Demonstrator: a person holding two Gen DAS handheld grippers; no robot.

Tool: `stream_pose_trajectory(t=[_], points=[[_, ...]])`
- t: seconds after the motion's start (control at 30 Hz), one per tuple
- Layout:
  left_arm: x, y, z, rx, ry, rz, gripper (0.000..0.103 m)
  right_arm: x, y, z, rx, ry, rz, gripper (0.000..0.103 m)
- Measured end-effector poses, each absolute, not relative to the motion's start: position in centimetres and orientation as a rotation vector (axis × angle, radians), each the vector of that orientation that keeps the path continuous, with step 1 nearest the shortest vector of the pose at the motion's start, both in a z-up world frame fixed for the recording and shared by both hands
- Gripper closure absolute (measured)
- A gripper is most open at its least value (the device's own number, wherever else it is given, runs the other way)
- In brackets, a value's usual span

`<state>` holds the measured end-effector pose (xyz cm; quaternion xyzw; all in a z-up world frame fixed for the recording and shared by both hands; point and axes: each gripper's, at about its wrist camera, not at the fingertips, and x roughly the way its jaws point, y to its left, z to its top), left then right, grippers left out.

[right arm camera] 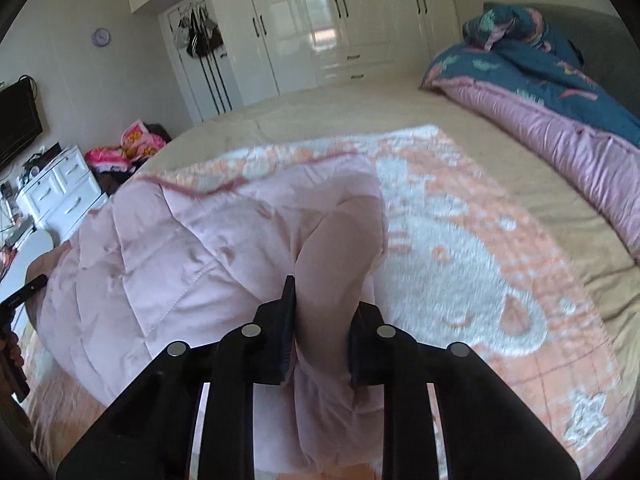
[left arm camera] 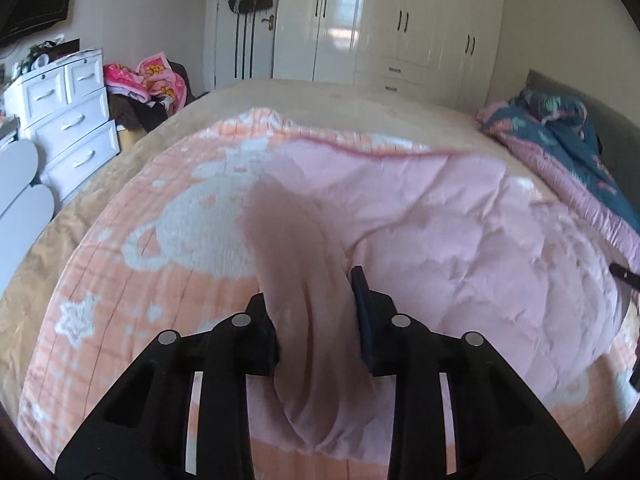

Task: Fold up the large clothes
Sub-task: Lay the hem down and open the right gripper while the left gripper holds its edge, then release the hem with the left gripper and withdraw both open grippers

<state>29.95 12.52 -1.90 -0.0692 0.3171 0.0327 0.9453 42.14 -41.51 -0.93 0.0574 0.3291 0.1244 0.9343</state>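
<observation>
Pale pink quilted fabric, a large padded garment or cover (left arm camera: 440,216), was spread across a peach-and-white patterned blanket (left arm camera: 160,240) on a wide bed with a beige sheet (right arm camera: 320,108). A bunched fold of its near edge was clamped between the black fingers of the left gripper (left arm camera: 316,296), and a second fold of the same edge was clamped by the right gripper (right arm camera: 324,308); both claws were clenched on cloth, pads pressing from either side. The 2 grips were placed well apart along 1 edge, presumably so that the edge could be raised evenly and carried over the rest of the fabric without sagging in the middle. The far hem, trimmed in darker pink, was left lying flat, probably as the line to be met by the fold. A crumpled teal-and-pink duvet (right arm camera: 560,80) was heaped at the bed's side, clear of the working area. The fold itself was judged not yet made.
</observation>
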Motion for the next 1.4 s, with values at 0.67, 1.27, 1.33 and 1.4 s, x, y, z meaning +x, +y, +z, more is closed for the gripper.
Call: stream_pose_trajectory(t=[0.67, 1.27, 1.33, 1.4], points=[[37.1, 14.4, -4.3, -0.21, 0.711, 0.108, 0.085, 49.7, -40.5, -4.3, 0.119, 0.77, 0.132, 0.087], [36.9, 14.7, -4.4, -0.22, 0.738, 0.124, 0.084, 40.3, -42.6, 0.6, 0.251, 0.636, 0.167, 0.005], [36.6, 14.7, -4.0, -0.228, 0.738, 0.126, 0.083, 39.9, -42.8, 0.7, 0.283, 0.652, 0.176, 0.005], [36.1, 14.8, -3.3, -0.243, 0.731, 0.129, 0.08, 39.5, -42.8, 0.9, 0.298, 0.653, 0.187, 0.005]])
